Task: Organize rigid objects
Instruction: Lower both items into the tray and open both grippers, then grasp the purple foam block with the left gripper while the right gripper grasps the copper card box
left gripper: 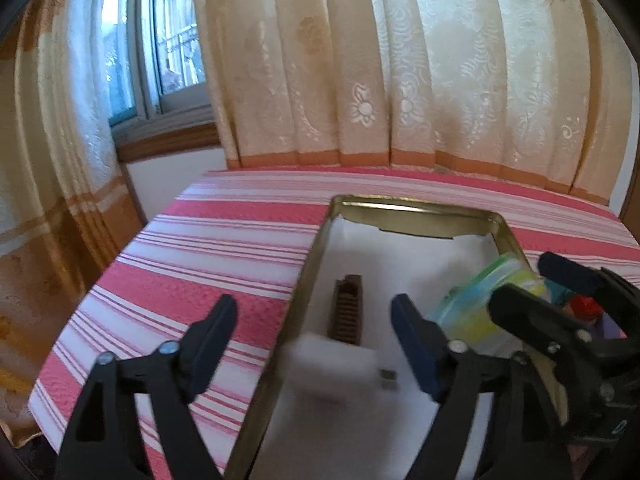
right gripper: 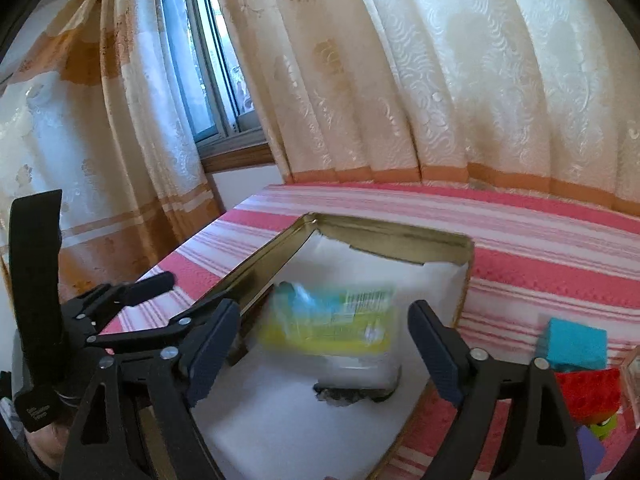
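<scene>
Inside the tin (left gripper: 400,210), only the left view shows a brown comb (left gripper: 347,314); both hand-held grippers (left gripper: 316,344) (right gripper: 324,344) gape empty.

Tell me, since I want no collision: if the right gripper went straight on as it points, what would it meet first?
Probably the green and yellow pack, blurred, between the right gripper's open jaws, over the white-lined tin. Depth is unclear.

Light: we see soft daylight from the window (left gripper: 160,52), filtering through the curtains (left gripper: 400,72).
Blur: the white adapter (left gripper: 332,364) and green-yellow packet (right gripper: 332,320) smear.
Distortion: fisheye bends the window frame; dark corners beyond it.
</scene>
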Demonstrator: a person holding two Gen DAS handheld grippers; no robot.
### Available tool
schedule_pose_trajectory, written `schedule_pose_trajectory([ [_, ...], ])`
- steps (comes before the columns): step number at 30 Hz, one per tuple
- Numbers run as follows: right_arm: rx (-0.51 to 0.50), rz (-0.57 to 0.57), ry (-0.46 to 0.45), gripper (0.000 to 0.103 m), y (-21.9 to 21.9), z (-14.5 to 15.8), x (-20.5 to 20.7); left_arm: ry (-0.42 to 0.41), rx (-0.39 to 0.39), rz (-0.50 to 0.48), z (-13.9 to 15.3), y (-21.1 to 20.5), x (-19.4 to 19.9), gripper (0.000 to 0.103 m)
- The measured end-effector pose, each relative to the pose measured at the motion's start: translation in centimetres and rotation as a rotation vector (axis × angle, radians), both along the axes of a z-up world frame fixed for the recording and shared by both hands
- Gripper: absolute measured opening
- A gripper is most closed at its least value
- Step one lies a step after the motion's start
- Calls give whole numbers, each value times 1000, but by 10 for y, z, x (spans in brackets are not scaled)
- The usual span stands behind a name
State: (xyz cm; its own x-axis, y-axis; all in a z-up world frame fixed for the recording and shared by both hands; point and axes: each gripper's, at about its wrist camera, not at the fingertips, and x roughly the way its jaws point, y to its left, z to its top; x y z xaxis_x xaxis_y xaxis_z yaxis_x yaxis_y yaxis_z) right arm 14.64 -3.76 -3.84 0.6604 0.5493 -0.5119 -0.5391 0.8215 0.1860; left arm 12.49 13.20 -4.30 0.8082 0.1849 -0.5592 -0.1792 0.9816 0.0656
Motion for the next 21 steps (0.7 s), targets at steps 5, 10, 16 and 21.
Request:
schedule_pose_trajectory([
  [5, 12, 15, -33, 98, -8, 9, -15, -36, 14, 5, 7, -6, -11, 99],
  [10, -9, -28, -92, 98, -50, 12, -45, -80, 15, -34, 8, -31, -31, 99],
  [16, -19, -177, -84, 98, -128, 8, -57, -123, -1, -145, 8, -91, -49, 100],
  [21, -81, -344, -79, 98, -193, 5, -55, -118, 12, -272, 1, -151, -50, 103],
])
